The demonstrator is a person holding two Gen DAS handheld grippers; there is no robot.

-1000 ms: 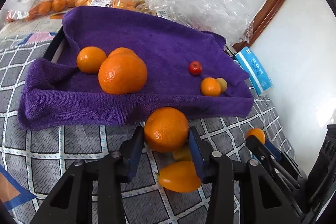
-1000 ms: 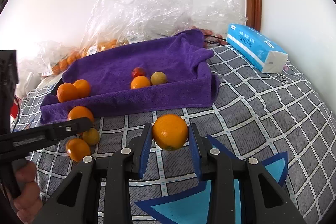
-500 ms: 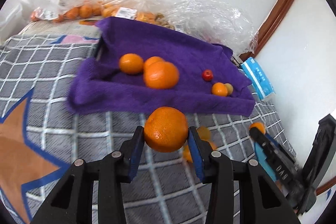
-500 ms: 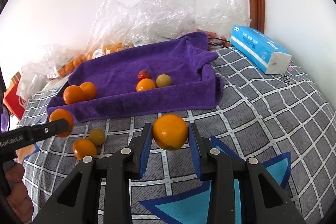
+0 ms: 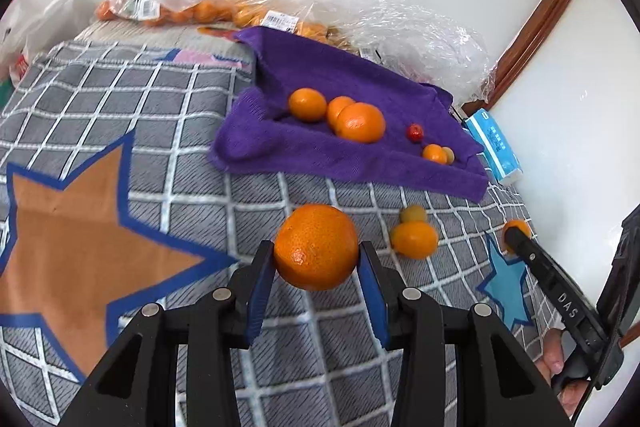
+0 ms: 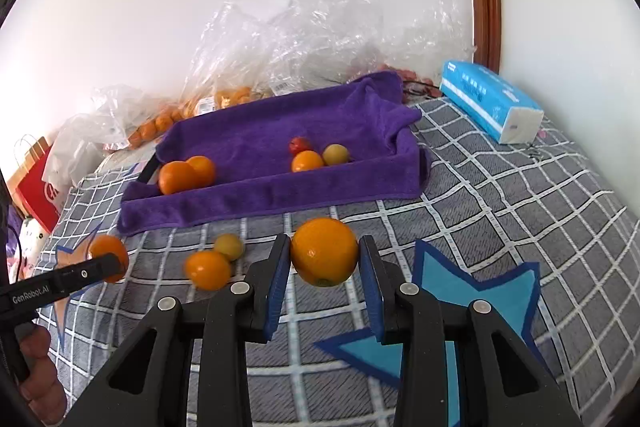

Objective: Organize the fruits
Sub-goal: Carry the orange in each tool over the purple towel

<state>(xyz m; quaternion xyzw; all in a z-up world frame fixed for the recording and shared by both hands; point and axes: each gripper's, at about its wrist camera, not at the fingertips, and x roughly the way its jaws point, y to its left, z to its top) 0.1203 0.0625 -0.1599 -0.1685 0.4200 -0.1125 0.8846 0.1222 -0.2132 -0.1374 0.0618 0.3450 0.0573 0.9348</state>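
Left wrist view shows our checked blanket widest of all, then the purple towel tray beyond it. We carry fruit toward that tray — the left gripper clamps a large orange, the right gripper a smooth orange. Next, we judge, each must clear the tray's raised near edge. Two loose fruits lie just before it — open blanket to either side.

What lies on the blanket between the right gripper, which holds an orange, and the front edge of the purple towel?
In the right wrist view, only bare checked blanket lies between the right gripper and the purple towel.
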